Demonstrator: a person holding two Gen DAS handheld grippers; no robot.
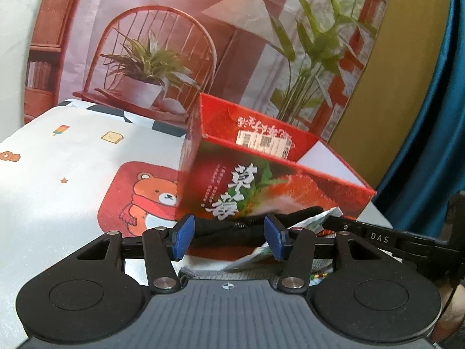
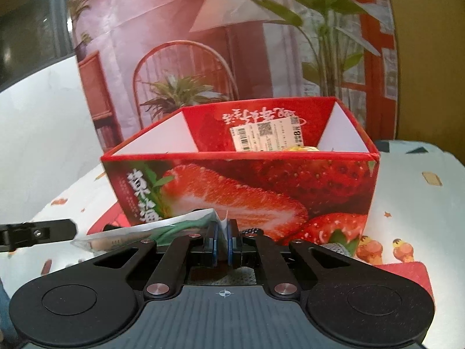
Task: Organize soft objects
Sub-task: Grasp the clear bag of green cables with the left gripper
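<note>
An open red strawberry-print box (image 1: 261,180) (image 2: 241,180) stands on the table just ahead of both grippers. My left gripper (image 1: 229,235) has its blue pads against the two ends of a black fabric bundle (image 1: 226,229), held in front of the box. My right gripper (image 2: 223,226) is shut on the edge of a silver and green packet (image 2: 162,226), which hangs to its left. In the left wrist view that packet (image 1: 250,257) shows below and right of the black bundle. Something yellow (image 2: 302,147) lies inside the box, mostly hidden.
A white cartoon-print cloth (image 1: 72,160) covers the table, with a red bear mat (image 1: 136,197) left of the box. Grey fabric (image 1: 221,273) lies under the left gripper. A printed backdrop (image 1: 174,43) rises behind the box and a blue curtain (image 1: 430,116) hangs at the right.
</note>
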